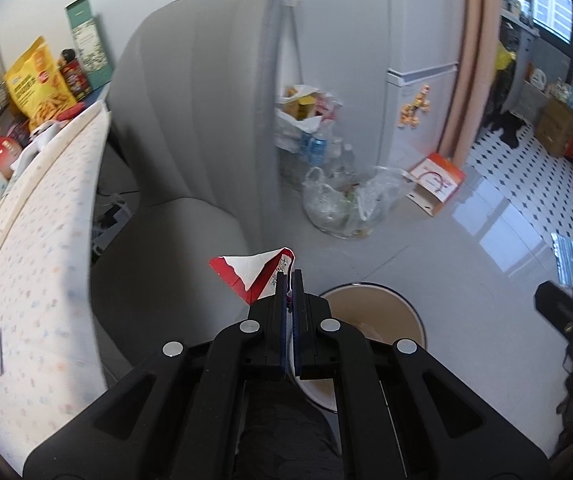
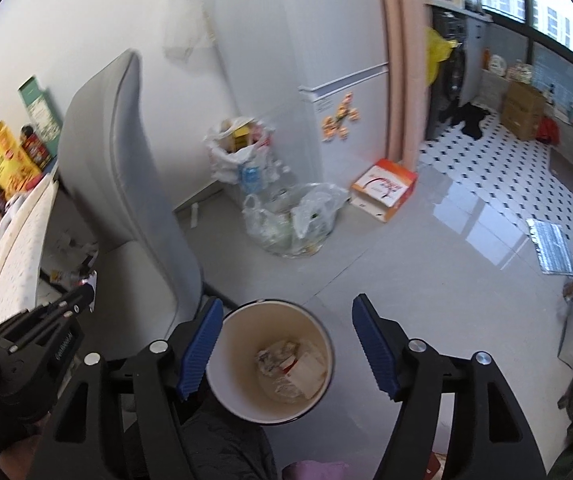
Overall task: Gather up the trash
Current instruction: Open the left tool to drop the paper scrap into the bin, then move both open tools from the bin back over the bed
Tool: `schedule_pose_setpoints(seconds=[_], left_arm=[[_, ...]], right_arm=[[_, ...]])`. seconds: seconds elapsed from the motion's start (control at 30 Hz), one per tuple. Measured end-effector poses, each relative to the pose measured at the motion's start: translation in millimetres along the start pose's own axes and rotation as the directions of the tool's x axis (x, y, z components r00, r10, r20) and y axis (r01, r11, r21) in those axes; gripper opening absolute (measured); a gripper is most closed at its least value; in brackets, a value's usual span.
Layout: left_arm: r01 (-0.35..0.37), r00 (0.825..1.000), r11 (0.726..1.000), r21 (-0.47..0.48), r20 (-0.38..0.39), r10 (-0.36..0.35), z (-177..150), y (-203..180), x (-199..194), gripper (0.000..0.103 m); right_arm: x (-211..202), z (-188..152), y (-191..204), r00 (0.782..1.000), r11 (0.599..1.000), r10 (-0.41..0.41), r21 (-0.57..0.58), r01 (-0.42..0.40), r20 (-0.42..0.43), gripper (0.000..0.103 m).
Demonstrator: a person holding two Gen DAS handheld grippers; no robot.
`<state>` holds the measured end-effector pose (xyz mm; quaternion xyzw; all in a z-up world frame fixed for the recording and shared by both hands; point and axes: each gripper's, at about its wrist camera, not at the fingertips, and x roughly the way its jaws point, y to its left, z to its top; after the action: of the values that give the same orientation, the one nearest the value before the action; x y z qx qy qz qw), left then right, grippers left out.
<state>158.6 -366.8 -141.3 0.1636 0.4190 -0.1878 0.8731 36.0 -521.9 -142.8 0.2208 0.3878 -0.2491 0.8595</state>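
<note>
My left gripper point(image 1: 289, 276) is shut on a red and white torn wrapper point(image 1: 252, 274) and holds it in the air, just left of and above a round beige waste bin point(image 1: 402, 312) on the floor. In the right wrist view the bin point(image 2: 226, 344) stands right below my open, empty right gripper point(image 2: 286, 316), between its blue pads point(image 2: 202, 344). Crumpled paper and wrappers point(image 2: 290, 368) lie at the bin's bottom. The left gripper point(image 2: 86, 292) with the wrapper edge also shows at the left of the right wrist view. The right gripper's body point(image 1: 570, 316) shows at the right edge of the left wrist view.
A grey chair point(image 1: 190, 128) stands left of the bin, beside a dotted white table point(image 1: 34, 248) with snack bags. Clear plastic bags of bottles point(image 2: 294, 220), an orange box point(image 2: 382, 190) and a white fridge point(image 2: 326, 60) are at the back. Grey tiled floor lies to the right.
</note>
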Motion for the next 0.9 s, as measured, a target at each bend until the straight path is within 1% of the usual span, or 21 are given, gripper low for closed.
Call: schedule_pose_setpoints(seconds=[0.23, 0.4, 0.43, 0.5, 0.53, 0.57, 0.63, 0.67, 0.73, 0.8, 0.9], left_arm=[[0.075, 0.997, 0.996, 0.057, -0.026, -0.073, -3.2, -41.4, 1.6, 0.004], [0.106, 0.993, 0.992, 0.063, -0.055, -0.103, -6.9, -54.3, 5.9, 0.004], [0.117, 0.992, 0.991, 0.062, -0.062, -0.113, -7.2, -55.6, 6.6, 0.005], [0.119, 0.991, 0.99, 0.069, -0.073, -0.114, -6.8, -57.8, 7.7, 0.016], [0.114, 0.992, 0.991, 0.069, -0.065, -0.109, -6.3, -57.7, 6.2, 0.031], [0.111, 0.993, 0.992, 0.066, -0.056, -0.107, -4.8, -56.8, 5.2, 0.048], [0.11, 0.993, 0.992, 0.065, -0.036, -0.108, -3.1, -55.1, 0.8, 0.064], [0.109, 0.994, 0.992, 0.066, -0.03, -0.107, -2.6, -54.8, -1.0, 0.068], [0.096, 0.995, 0.993, 0.062, -0.018, -0.095, -1.6, -54.1, -3.6, 0.073], [0.091, 0.996, 0.995, 0.052, -0.012, -0.09, -0.6, -49.9, -6.2, 0.075], [0.07, 0.998, 0.997, 0.043, 0.002, -0.07, -0.5, -41.0, -12.6, 0.082]], right_arm=[[-22.1, 2.8, -45.2, 0.997, 0.996, -0.064, 0.07, 0.061, 0.043, 0.068], [-22.6, 0.5, -61.4, 0.997, 0.993, -0.072, 0.093, 0.068, 0.04, 0.068], [-22.7, -0.2, -63.3, 0.997, 0.993, -0.071, 0.094, 0.067, 0.039, 0.068], [-22.9, -1.2, -64.0, 0.997, 0.993, -0.068, 0.095, 0.064, 0.039, 0.069], [-23.0, -1.4, -64.1, 0.997, 0.993, -0.068, 0.096, 0.064, 0.041, 0.069], [-23.3, -1.8, -63.9, 0.997, 0.993, -0.066, 0.096, 0.062, 0.042, 0.069], [-23.6, -1.2, -64.5, 0.997, 0.994, -0.062, 0.098, 0.058, 0.043, 0.069], [-23.8, -0.7, -63.7, 0.997, 0.994, -0.06, 0.097, 0.056, 0.045, 0.069], [-24.6, 0.1, -61.2, 0.997, 0.994, -0.059, 0.096, 0.054, 0.048, 0.069], [-26.9, 0.5, -60.2, 0.997, 0.994, -0.054, 0.095, 0.049, 0.052, 0.069], [-30.9, 1.2, -55.7, 0.997, 0.995, -0.049, 0.089, 0.044, 0.061, 0.072]])
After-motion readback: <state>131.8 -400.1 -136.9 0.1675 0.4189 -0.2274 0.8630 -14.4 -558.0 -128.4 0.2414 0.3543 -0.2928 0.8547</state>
